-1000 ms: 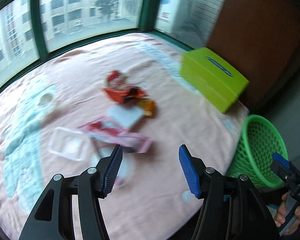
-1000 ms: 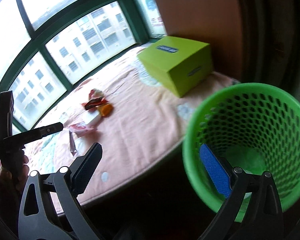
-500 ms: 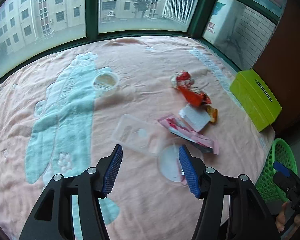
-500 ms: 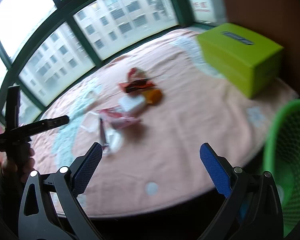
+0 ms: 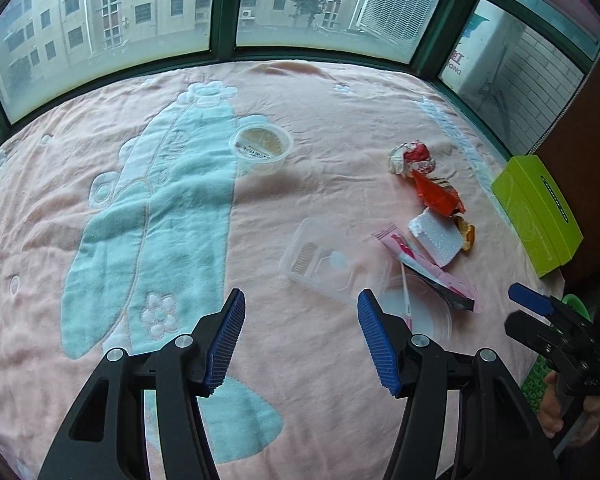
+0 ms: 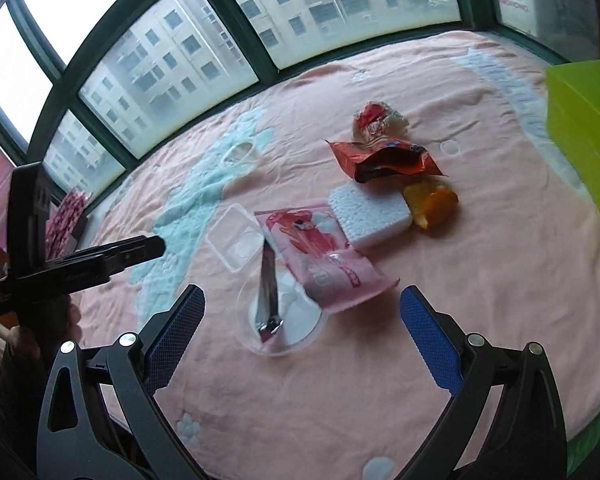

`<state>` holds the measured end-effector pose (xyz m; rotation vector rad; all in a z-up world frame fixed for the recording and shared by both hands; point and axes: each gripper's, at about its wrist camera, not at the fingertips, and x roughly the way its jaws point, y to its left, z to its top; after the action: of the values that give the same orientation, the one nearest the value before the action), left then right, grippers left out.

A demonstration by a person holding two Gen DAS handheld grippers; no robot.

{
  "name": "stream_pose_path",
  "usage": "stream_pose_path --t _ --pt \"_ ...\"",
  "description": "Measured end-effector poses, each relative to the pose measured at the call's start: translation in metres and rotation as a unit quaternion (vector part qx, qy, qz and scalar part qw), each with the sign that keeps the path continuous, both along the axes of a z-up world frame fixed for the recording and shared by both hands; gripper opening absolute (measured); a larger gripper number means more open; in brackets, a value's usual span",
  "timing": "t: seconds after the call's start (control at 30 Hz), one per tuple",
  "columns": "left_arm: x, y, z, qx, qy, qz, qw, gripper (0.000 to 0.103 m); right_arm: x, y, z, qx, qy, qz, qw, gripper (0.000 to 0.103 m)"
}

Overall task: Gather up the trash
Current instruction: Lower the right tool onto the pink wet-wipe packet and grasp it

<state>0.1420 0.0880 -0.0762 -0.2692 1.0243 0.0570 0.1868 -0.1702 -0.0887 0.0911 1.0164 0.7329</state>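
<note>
Trash lies on a pink blanket [image 5: 340, 128]: a clear rectangular tray [image 5: 332, 260] [image 6: 236, 238], a round clear lid [image 6: 280, 316] with a silver packet [image 6: 269, 280] on it, a pink wrapper [image 6: 320, 252] [image 5: 428, 268], a white foam block [image 6: 370, 214] [image 5: 436, 236], an orange-red wrapper [image 6: 384, 156] [image 5: 438, 196], an orange piece [image 6: 432, 204], a crumpled red-white wrapper [image 6: 376, 118] [image 5: 412, 158] and a round cup [image 5: 260, 146]. My left gripper [image 5: 300, 340] is open and empty, just short of the tray. My right gripper [image 6: 302, 344] is open and empty, just short of the lid.
A lime green box [image 5: 538, 208] [image 6: 584, 120] stands at the blanket's right edge. A sliver of the green basket [image 5: 540, 380] shows beyond the edge at lower right. Windows with green frames [image 5: 224, 8] ring the far side.
Both views swung left, away from the green basket and box, onto the trash pile. The left gripper moved over the blanket's middle; the right now faces the lid and pink wrapper.
</note>
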Motion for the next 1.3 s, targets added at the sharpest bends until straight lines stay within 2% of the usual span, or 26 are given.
stream_pose_path --t 0.2,0.33,0.5,0.63,0.77,0.9,1.07,1.17,1.23,1.3 --pt "0.006 0.007 -0.009 -0.003 0.009 0.005 0.9999 0.057 0.023 0.013 -0.018 -0.013 0.014 0.032 0.999 0.097" --pt "0.011 0.01 -0.013 -0.007 0.013 0.008 0.9999 0.057 0.038 0.014 -0.034 -0.007 0.041 0.044 0.998 0.097" --pt "0.017 0.011 -0.021 -0.012 0.021 0.01 0.9996 0.057 0.041 0.016 -0.046 -0.003 0.059 0.056 0.997 0.097" --pt "0.023 0.009 -0.029 -0.013 0.029 0.011 0.9994 0.057 0.038 0.016 -0.05 -0.005 0.064 0.06 0.996 0.087" --pt "0.03 0.007 -0.036 -0.014 0.036 0.01 0.9992 0.057 0.037 0.015 -0.05 -0.002 0.065 0.061 0.996 0.087" --pt "0.034 0.008 -0.041 -0.016 0.041 0.011 0.999 0.057 0.042 0.011 -0.052 0.024 0.081 0.054 0.995 0.091" --pt "0.037 0.01 -0.045 -0.016 0.046 0.013 0.9987 0.057 0.046 0.007 -0.053 0.045 0.09 0.042 0.994 0.092" --pt "0.039 0.009 -0.047 -0.017 0.047 0.012 0.9987 0.057 0.046 0.006 -0.054 0.045 0.088 0.036 0.994 0.081" --pt "0.042 0.007 -0.05 -0.016 0.049 0.009 0.9986 0.057 0.046 0.004 -0.054 0.04 0.086 0.029 0.995 0.068" --pt "0.044 0.006 -0.052 -0.014 0.05 0.007 0.9986 0.057 0.047 0.0 -0.055 0.046 0.09 0.021 0.995 0.065"
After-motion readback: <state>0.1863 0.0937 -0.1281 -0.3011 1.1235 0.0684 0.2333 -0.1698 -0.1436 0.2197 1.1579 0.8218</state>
